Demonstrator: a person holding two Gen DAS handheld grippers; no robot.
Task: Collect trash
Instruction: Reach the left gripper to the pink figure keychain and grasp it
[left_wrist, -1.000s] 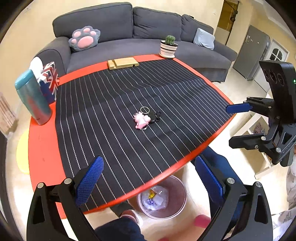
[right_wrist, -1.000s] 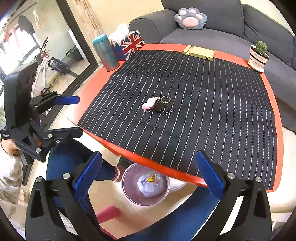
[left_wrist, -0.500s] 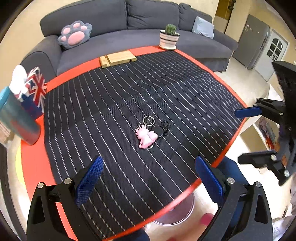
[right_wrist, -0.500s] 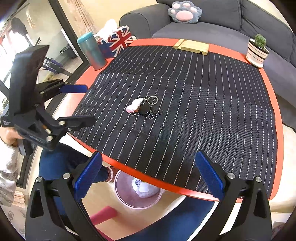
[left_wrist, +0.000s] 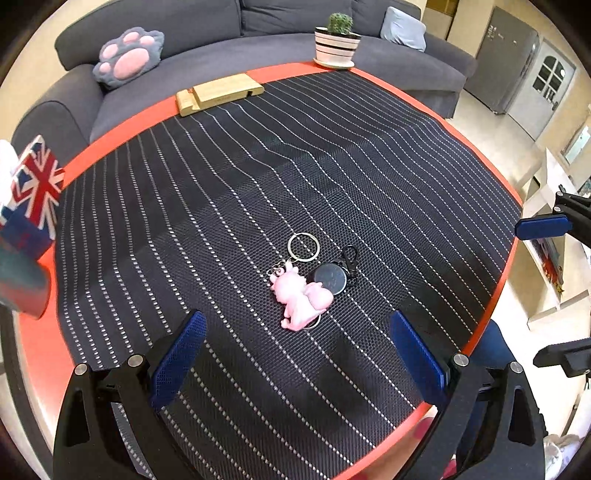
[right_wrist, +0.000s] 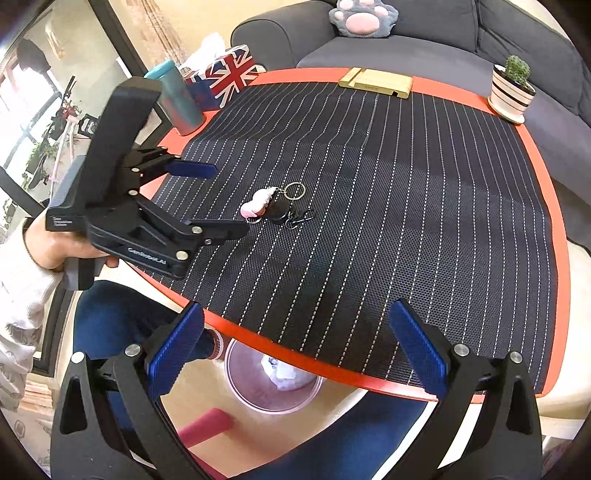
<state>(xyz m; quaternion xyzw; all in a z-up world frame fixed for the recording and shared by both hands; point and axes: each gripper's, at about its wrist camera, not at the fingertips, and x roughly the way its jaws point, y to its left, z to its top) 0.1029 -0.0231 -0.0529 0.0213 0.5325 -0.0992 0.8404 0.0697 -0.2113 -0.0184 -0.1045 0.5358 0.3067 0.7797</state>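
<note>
A pink toy keychain (left_wrist: 301, 301) with a metal ring and a black round reel (left_wrist: 330, 280) lies in the middle of the black striped mat (left_wrist: 258, 177). It also shows in the right wrist view (right_wrist: 258, 203). My left gripper (left_wrist: 295, 354) is open and empty, low over the mat just short of the keychain; in the right wrist view it (right_wrist: 221, 201) flanks the pink toy. My right gripper (right_wrist: 295, 347) is open and empty, off the table's near edge above a clear trash bin (right_wrist: 273, 373) holding crumpled trash.
On the red table (left_wrist: 44, 354) stand a teal tumbler (right_wrist: 177, 99), a Union Jack tissue box (right_wrist: 229, 77), a wooden stand (left_wrist: 218, 92) and a potted cactus (left_wrist: 337, 40). A grey sofa (left_wrist: 258, 40) with a paw cushion lies behind. My legs are under the near edge.
My left gripper has moved forward and down over the table toward the keychain, so the bin has left its view. My right gripper has edged closer to the table.
</note>
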